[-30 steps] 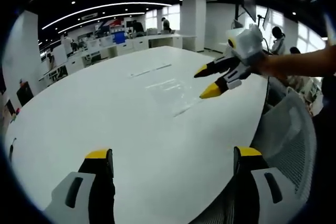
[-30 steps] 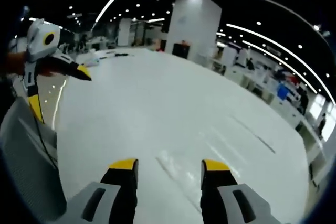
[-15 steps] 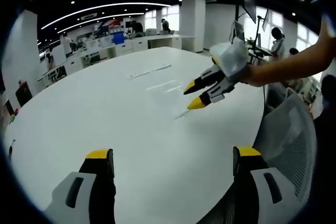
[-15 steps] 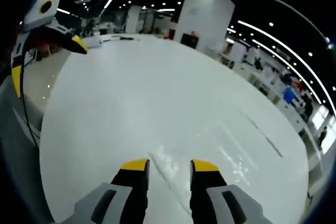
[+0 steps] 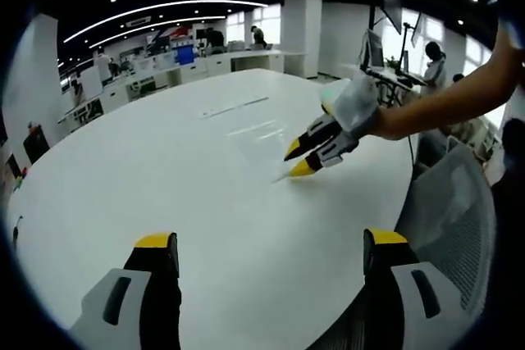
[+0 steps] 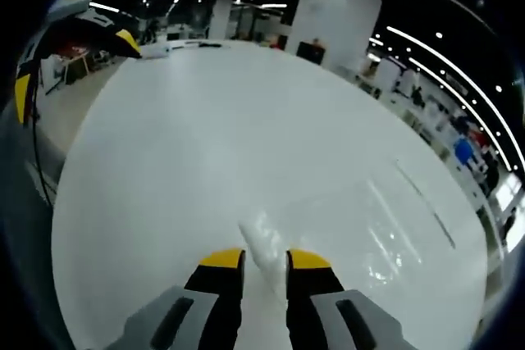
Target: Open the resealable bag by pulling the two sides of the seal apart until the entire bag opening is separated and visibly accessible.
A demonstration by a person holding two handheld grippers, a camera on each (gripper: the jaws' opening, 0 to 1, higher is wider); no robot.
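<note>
Two claws in play. Clear resealable bag (image 5: 258, 147) lies flat on the white table (image 5: 164, 170), toward the table's right edge in the left gripper view, well in from the far edge. Right claw (image 5: 297, 158), held by a bare arm (image 5: 443, 100), has its yellow tips down at the bag's near corner; in the right gripper view that claw (image 6: 264, 258) has its jaws nearly together around a raised bit of the bag's edge (image 6: 264, 243), but firm clamping can't be told from this. Left claw (image 5: 267, 240) hangs over the table's near edge, jaws wide apart, holding nothing, well apart from the bag. Grey mesh chair (image 5: 451, 219) sits beside the table's right edge.
</note>
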